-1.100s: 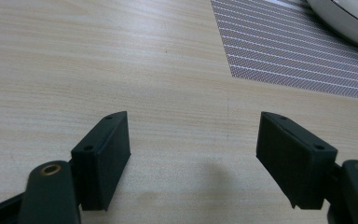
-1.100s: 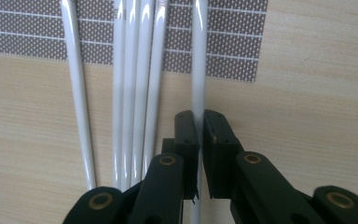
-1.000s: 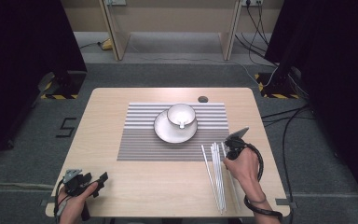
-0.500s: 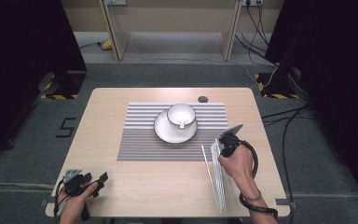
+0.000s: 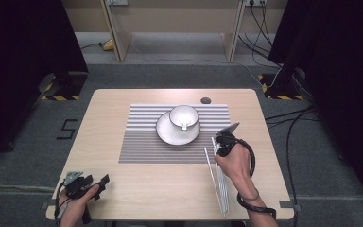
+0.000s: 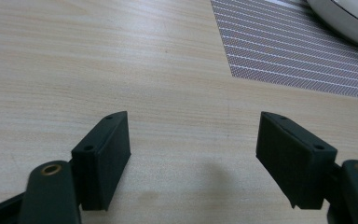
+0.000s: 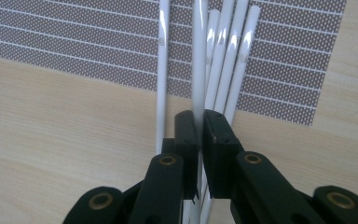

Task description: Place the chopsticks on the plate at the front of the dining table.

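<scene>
Several long white straws (image 5: 220, 182) lie in a bundle on the table's right side, their far ends over the striped placemat (image 5: 142, 142). My right gripper (image 5: 225, 140) is above the bundle's far end. In the right gripper view that gripper (image 7: 199, 116) is shut on one white straw (image 7: 199, 56), which runs up between the pads, with the other straws (image 7: 224, 60) beside and below it. A white cup (image 5: 183, 116) stands on a white saucer (image 5: 166, 135) in the middle of the placemat. My left gripper (image 5: 96, 185) rests at the front left, open (image 6: 193, 135) over bare wood.
A small dark round disc (image 5: 205, 100) sits near the table's far edge. In the left gripper view the placemat corner (image 6: 279, 51) and the saucer rim (image 6: 345, 18) lie ahead to the right. Cables and dark stands are on the floor around the table.
My right hand has moved a little left and away along the table and risen slightly, still shut on the straw. The left gripper has stayed put.
</scene>
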